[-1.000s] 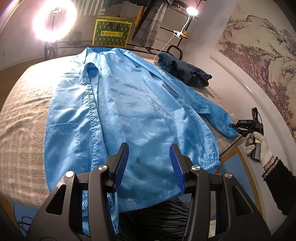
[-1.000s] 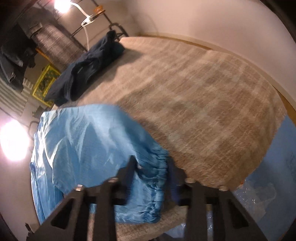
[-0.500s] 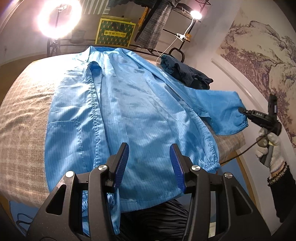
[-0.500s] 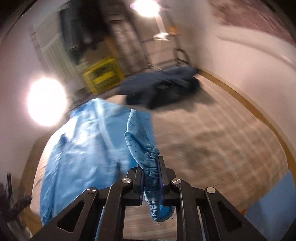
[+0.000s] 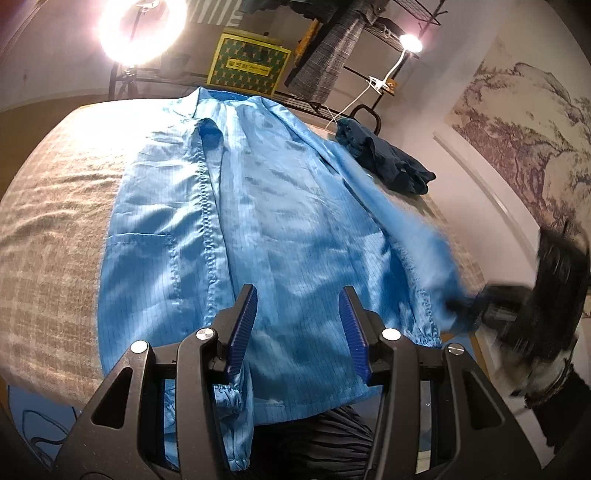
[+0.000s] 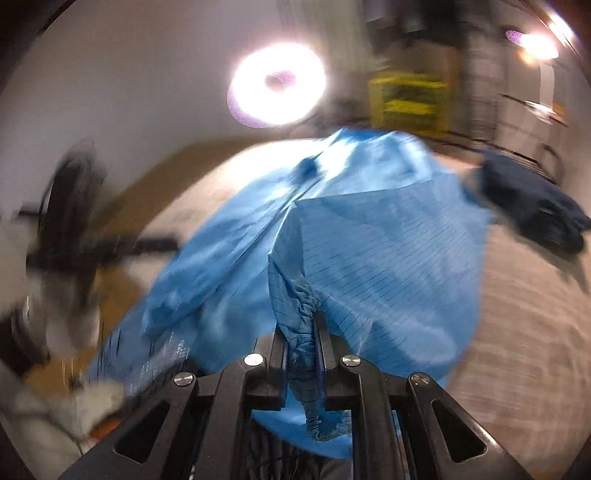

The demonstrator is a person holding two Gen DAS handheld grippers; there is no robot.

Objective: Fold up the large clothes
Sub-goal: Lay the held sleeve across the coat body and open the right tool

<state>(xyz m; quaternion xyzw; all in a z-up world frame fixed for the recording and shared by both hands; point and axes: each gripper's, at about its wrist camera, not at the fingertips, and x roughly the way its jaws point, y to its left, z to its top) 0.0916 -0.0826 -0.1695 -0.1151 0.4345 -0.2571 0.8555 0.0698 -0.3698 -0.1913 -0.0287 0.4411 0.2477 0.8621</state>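
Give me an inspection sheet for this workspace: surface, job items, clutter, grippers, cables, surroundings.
Surface: bed with beige checked woven cover, mostly under the garment.
Job's things: shiny light-blue pinstriped coat lying spread front-up; its elastic sleeve cuff is lifted off the bed.
Clutter: crumpled dark navy garment at the far right corner of the bed.
Grippers: left gripper open, hovering over the hem, nothing between the pads; right gripper shut on the cuff, blurred in the left view.
Cables: white lamp cord beyond the bed.
Surroundings: ring light, yellow patterned box, wire rack with hanging grey cloth, landscape wall picture.
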